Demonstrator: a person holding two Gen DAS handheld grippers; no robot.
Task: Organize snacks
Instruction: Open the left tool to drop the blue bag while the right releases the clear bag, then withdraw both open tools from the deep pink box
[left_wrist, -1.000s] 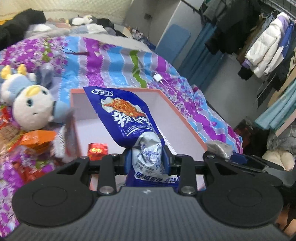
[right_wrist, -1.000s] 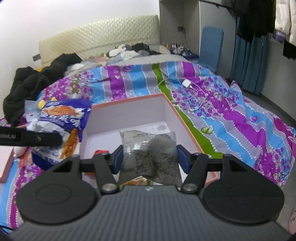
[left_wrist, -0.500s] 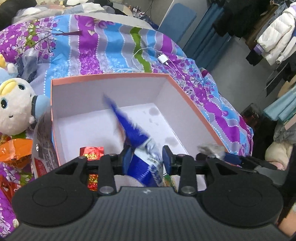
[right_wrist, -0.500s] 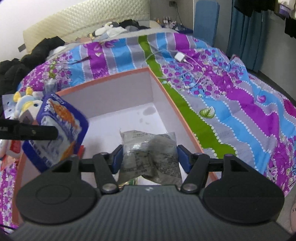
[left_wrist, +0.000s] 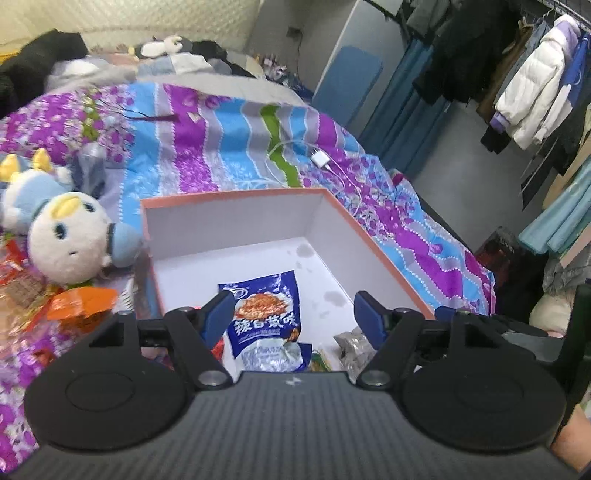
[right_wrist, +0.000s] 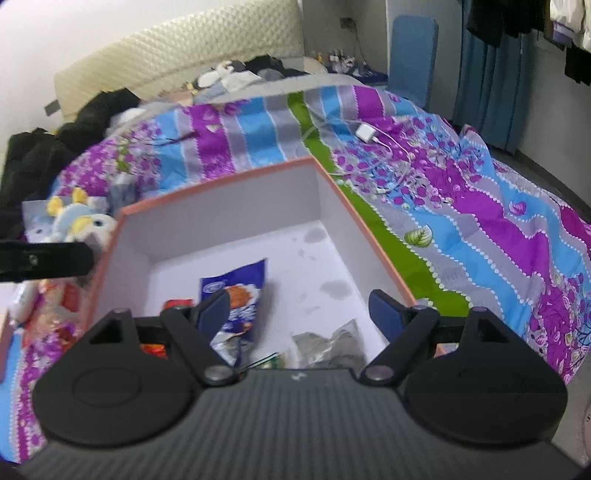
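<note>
A white box with an orange rim (left_wrist: 373, 240) (right_wrist: 373, 240) sits on the patterned bedspread. A blue snack bag (left_wrist: 266, 321) (right_wrist: 236, 299) lies flat on the box floor, and a grey foil packet (left_wrist: 354, 343) (right_wrist: 328, 345) lies near the box's front right. My left gripper (left_wrist: 295, 308) hangs over the blue bag, its jaws opening and not touching it. My right gripper (right_wrist: 299, 308) hangs above the grey packet, its jaws opening too, with the packet lying loose below. A red wrapper (right_wrist: 175, 304) lies at the box's left.
A plush toy (left_wrist: 70, 236) and a pile of orange and red snack packets (left_wrist: 74, 302) lie left of the box. A white charger with its cable (left_wrist: 321, 158) lies on the bedspread behind. Clothes hang on a rack (left_wrist: 528, 85) at the right.
Both grippers have opened and let go: the blue bag and the grey packet, held a second ago, now lie in the box.
</note>
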